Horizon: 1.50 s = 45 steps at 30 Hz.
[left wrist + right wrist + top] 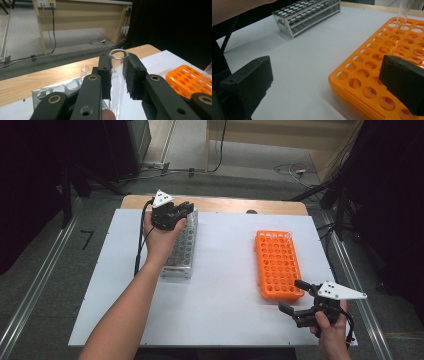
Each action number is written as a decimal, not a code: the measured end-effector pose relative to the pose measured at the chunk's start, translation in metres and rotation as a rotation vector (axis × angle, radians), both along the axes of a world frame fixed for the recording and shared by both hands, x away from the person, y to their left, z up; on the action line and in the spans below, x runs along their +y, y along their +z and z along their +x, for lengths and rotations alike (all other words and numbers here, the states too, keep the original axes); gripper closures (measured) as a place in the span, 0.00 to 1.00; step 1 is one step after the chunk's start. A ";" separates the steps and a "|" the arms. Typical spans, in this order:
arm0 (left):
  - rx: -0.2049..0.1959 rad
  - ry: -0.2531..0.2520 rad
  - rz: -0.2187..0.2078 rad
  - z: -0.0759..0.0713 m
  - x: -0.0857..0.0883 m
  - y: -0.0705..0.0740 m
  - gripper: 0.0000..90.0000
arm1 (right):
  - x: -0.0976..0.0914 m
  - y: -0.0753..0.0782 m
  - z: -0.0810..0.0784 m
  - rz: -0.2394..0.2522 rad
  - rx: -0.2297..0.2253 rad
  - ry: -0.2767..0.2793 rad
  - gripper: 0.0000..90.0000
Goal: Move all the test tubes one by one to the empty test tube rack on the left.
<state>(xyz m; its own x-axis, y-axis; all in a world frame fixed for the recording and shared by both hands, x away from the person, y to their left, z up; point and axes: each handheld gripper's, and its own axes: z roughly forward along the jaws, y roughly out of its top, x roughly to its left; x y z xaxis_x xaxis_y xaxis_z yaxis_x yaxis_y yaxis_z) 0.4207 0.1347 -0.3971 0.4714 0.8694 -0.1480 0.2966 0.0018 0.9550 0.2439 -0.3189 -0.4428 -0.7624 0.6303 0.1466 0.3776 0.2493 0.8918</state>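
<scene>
My left gripper (118, 62) is shut on a clear glass test tube (119, 54), which stands upright between the pads; its lower end is hidden behind the jaws. In the high view this gripper (183, 210) hovers over the far end of the metal tube rack (180, 255). A second clear tube (85, 70) stands in that rack (62, 88). My right gripper (291, 295) is open, with nothing between its jaws, by the near right corner of the orange rack (278, 265). Its own view has the gripper (327, 70) facing the orange rack (374, 65), where one clear tube (403, 12) stands at the far end.
Both racks sit on a white sheet (220, 270) covering a wooden table (225, 205). A cable (139, 245) trails from the left gripper along the forearm. Beyond the table lie grey floor and loose cables (292, 169).
</scene>
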 end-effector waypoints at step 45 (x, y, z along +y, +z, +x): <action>0.075 0.084 0.149 0.026 -0.018 -0.027 0.84 | -0.002 -0.001 0.001 0.006 0.008 -0.003 0.00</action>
